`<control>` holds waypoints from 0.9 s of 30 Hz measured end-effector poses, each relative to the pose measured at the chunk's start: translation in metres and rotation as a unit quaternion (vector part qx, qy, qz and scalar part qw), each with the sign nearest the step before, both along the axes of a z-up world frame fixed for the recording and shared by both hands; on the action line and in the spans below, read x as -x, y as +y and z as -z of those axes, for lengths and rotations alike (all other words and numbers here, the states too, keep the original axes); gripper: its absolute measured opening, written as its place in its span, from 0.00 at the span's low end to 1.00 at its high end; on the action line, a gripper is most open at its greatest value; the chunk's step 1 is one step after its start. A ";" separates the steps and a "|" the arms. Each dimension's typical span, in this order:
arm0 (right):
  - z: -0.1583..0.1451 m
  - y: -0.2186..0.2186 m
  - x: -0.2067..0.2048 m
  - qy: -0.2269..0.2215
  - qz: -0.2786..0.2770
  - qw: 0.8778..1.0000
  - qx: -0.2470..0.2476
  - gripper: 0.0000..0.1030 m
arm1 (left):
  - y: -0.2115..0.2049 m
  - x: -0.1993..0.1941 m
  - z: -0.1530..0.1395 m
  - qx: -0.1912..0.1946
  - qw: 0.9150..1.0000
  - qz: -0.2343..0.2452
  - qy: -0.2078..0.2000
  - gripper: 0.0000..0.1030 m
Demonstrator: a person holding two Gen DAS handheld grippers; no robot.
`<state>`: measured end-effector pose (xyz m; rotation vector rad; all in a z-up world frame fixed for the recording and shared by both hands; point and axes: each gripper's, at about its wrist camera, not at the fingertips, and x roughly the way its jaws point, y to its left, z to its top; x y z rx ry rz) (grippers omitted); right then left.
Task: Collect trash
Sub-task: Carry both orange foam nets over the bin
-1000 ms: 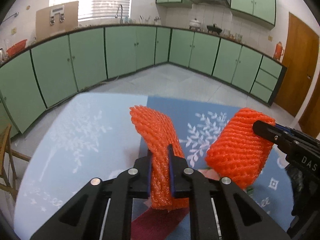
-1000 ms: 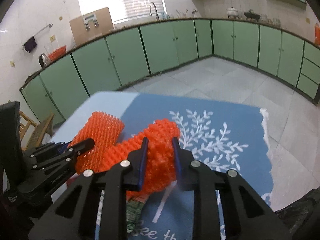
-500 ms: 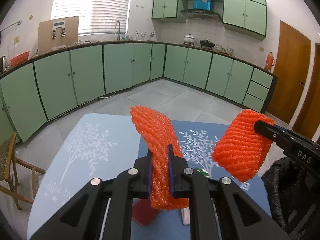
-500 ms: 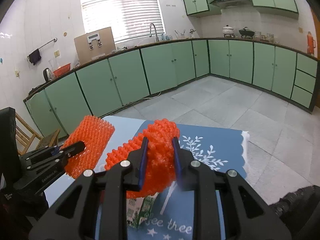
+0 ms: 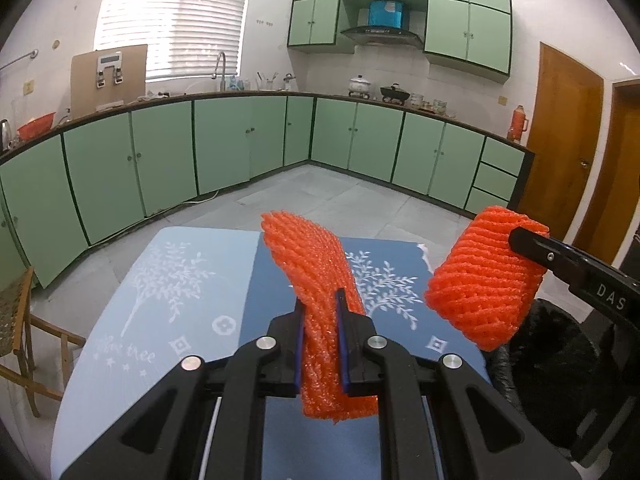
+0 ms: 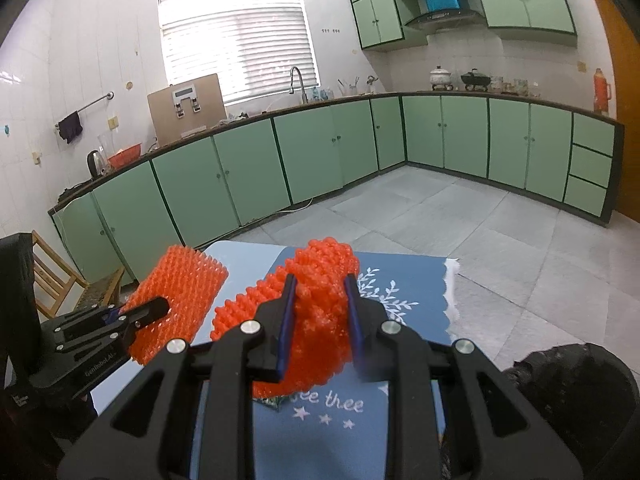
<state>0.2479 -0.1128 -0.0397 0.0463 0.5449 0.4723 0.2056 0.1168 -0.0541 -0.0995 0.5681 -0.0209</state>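
Note:
Each gripper holds an orange foam fruit net in the air above a blue table. My left gripper (image 5: 319, 300) is shut on a flat, squeezed orange net (image 5: 316, 280) that sticks up past its fingertips. My right gripper (image 6: 318, 284) is shut on a thicker rolled orange net (image 6: 320, 312). In the left wrist view the right gripper's net (image 5: 482, 280) hangs at the right, with one black finger (image 5: 532, 244) across it. In the right wrist view the left gripper's net (image 6: 176, 304) shows at the left, pinched by its black fingers (image 6: 146, 310).
The table wears a blue cloth with white tree prints (image 5: 180, 304) (image 6: 404, 280). A black bin bag (image 6: 576, 392) (image 5: 552, 352) sits at the table's right side. A bit of green carton (image 6: 274, 400) shows under the right net. A wooden chair (image 5: 20, 320) stands left; green cabinets ring the room.
Both grippers have risen off the table with their nets still held. The table now sits lower and smaller in view, and more of the kitchen wall shows.

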 end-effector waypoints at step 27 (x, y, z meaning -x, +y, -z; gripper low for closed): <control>-0.019 -0.124 0.108 -0.023 0.090 0.995 0.024 0.22 | -0.135 0.056 -0.019 0.000 0.993 0.121 -0.014 0.12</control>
